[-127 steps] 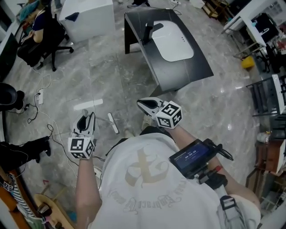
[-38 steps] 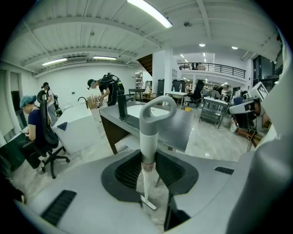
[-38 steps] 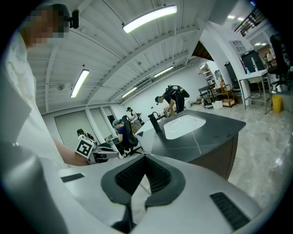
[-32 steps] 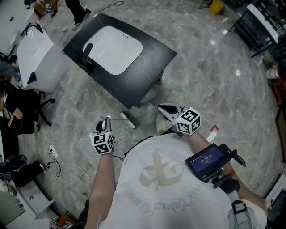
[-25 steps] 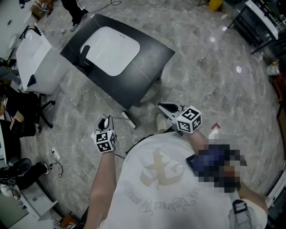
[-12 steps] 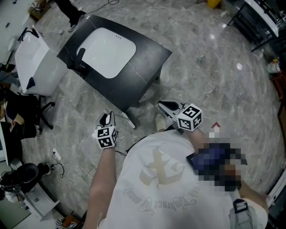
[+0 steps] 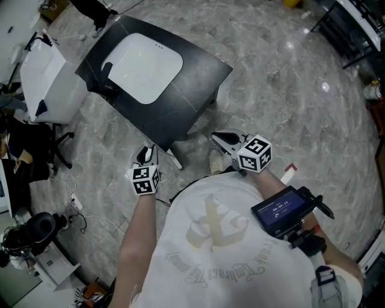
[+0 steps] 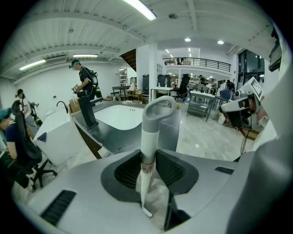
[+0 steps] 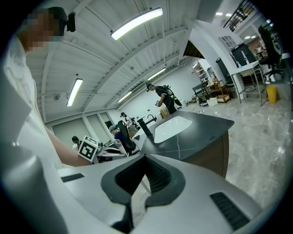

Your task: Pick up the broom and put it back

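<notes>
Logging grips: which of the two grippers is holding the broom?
The left gripper: its jaws clamp the white handle of the broom. The right gripper has its jaws together, nothing between them.

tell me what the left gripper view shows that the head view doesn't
Left gripper view only: the left tongs shut on the broom handle, its grey loop on top. Head view only: those tongs' marker cube and the screen on the right forearm. Both: the dark counter with its white sink.

floor: grey marble floor (image 7: 289, 108) | furniture: black sink counter (image 7: 180, 96) | light: ceiling strip lights (image 8: 139, 9)
</notes>
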`<state>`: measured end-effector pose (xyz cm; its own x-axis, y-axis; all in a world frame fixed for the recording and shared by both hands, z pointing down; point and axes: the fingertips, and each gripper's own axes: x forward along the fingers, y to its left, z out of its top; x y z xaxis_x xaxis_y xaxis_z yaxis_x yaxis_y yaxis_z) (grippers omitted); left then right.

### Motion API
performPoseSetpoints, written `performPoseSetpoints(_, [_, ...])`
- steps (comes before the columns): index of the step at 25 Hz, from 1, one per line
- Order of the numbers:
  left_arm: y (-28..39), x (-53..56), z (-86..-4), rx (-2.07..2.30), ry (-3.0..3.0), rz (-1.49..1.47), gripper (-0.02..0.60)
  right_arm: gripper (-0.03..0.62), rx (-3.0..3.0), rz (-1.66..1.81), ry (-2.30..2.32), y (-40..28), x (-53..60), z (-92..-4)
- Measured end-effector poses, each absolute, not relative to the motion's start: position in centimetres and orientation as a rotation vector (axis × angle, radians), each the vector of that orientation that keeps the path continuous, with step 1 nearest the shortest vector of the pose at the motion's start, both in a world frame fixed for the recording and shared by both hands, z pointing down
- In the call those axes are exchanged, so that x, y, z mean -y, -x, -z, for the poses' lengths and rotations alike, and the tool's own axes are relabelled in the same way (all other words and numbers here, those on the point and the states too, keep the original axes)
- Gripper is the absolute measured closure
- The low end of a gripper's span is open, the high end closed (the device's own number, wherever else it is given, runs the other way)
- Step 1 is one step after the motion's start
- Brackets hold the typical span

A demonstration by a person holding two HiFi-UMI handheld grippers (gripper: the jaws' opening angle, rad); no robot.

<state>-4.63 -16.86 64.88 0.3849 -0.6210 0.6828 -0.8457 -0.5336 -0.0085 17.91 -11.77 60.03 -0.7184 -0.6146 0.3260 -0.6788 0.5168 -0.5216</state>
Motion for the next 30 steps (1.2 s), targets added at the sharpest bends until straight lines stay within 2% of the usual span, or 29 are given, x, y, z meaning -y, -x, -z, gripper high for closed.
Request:
performPoseSetpoints(10, [5.3,16.2,-64.2,1.304,-2.281,-0.881,0.469,0.577,2.655,-0.983,-1.085,-17.5,12.4,-59.7])
performPoseSetpoints(16, [3.7,17.5,-65.2,1.352,-2.246,-0.848,0.434,0.577,2.67,-0.986,-1.02,-19.4,14.5,-61.1])
performPoseSetpoints(24, [4.3,16.7,-65.2,1.395,-2.218,-0.803,0.422,0.577,2.671,-0.973,-0.961,-19.4,14.5,-61.6])
performPoseSetpoints(30, [7.0,13.9,-63.6,1.405,-2.239,-0.726,0.422,0.577,2.667,-0.922,-0.95,-16.5,11.4,-60.2])
